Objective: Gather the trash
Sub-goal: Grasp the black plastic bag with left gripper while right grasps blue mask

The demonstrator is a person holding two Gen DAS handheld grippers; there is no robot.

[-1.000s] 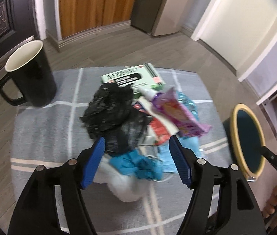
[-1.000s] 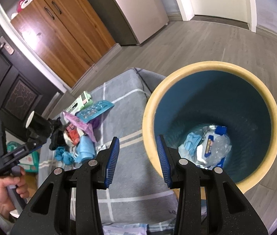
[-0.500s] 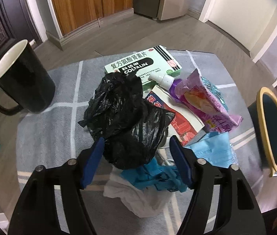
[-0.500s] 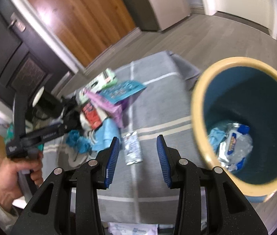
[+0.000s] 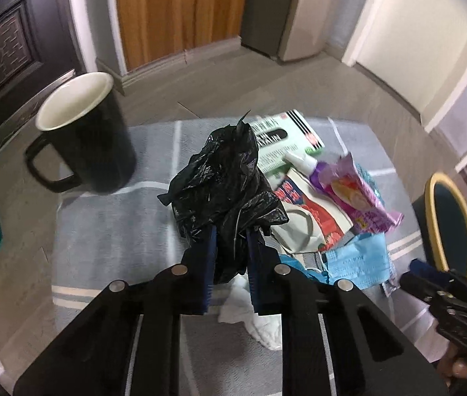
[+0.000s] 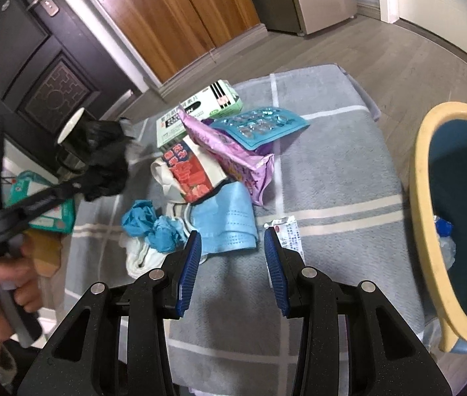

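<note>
A crumpled black plastic bag [image 5: 223, 181] stands up from the trash pile on the grey mat [image 5: 108, 231]. My left gripper [image 5: 230, 231] has the bag's lower part between its blue pads, which press on it while the jaws are closing. In the right wrist view the same bag [image 6: 105, 158] hangs at the left tool's tip. My right gripper [image 6: 232, 237] is open with nothing between its fingers. It hovers over the mat, between a blue face mask [image 6: 223, 224] and a small white sachet [image 6: 288, 234]. The yellow-rimmed blue bin [image 6: 421, 181] stands to its right with trash inside.
More trash lies on the mat: a green medicine box [image 6: 200, 112], a teal blister pack [image 6: 260, 125], a purple wrapper [image 6: 233, 158], a red and white packet [image 6: 187, 171], a blue glove [image 6: 154, 224], and white tissue [image 5: 256, 310]. A black mug [image 5: 85, 132] stands at the far left.
My left jaws have closed from wide apart onto the black bag. My right gripper has swung left, from over the bin's mouth to over the mat near the mask.
</note>
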